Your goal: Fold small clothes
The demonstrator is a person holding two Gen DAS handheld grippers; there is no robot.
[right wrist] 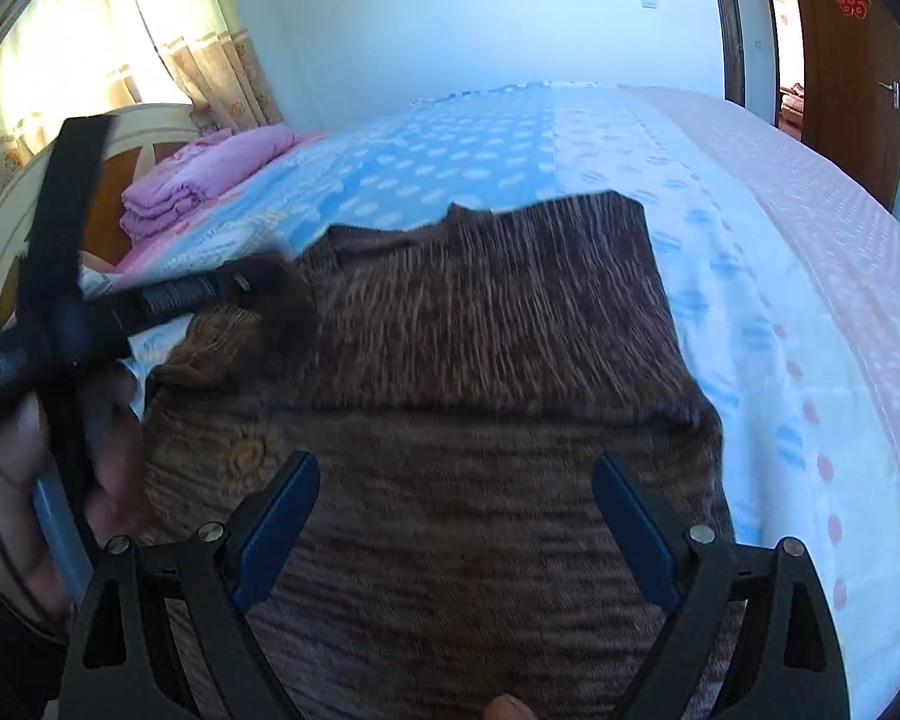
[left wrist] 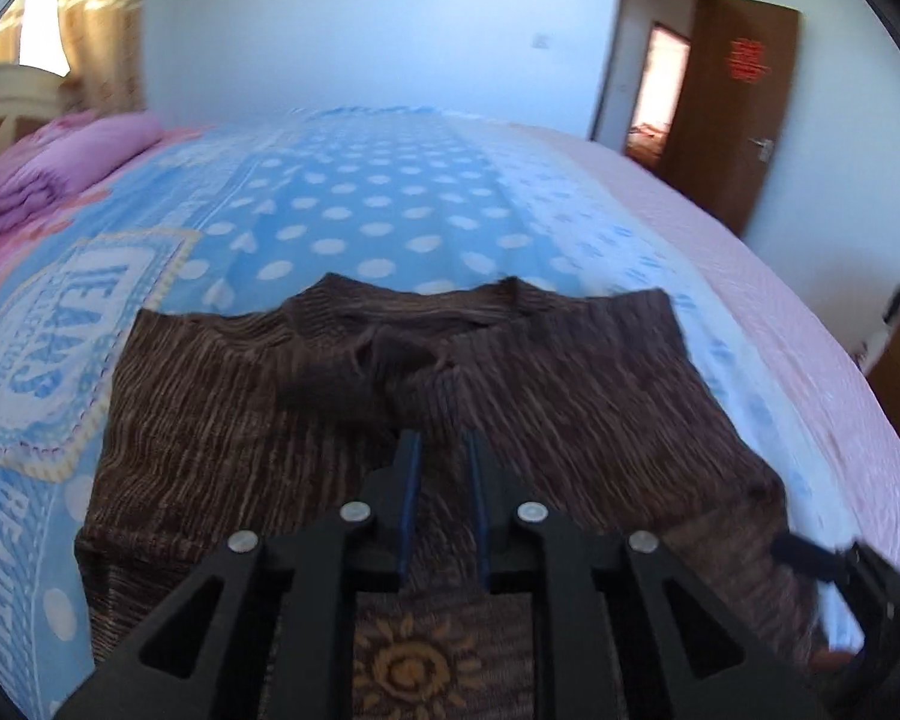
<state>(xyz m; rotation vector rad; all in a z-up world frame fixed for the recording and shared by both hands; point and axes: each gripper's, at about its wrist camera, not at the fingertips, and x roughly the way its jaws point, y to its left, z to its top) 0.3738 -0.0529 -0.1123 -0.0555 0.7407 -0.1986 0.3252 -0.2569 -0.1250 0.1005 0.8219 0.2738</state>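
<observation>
Brown knitted sweater [left wrist: 390, 396] spread flat on the blue polka-dot bedspread [left wrist: 378, 204], neckline toward the far wall, both sleeves folded in over the body; near edge running under both cameras.

From the left wrist: left gripper [left wrist: 444, 450] pointing down over the middle of the sweater, blue pads a narrow gap apart, nothing pinched between them, only knit showing through the gap; an orange sun motif [left wrist: 402, 669] on the fabric right beneath the jaws; at the lower right edge, a dark blurred bit of the other tool, probably a fingertip of the right gripper.

From the right wrist: right gripper [right wrist: 456, 510] spread wide over the sweater's near part, empty, blue pads [right wrist: 282, 522] clear of the cloth as far as the blur allows; the same motif seen here at the left; left gripper's black body [right wrist: 90, 300] at the far left edge, held in a hand [right wrist: 60, 468], its fingertips pointing onto the sweater's left side, motion-smeared.

Only the left view: the "JEANS" patch [left wrist: 72, 324] printed on the bedspread. Both views: folded pink bedding [right wrist: 204, 180] by the headboard, a brown door [left wrist: 744, 114] standing open at the right.
</observation>
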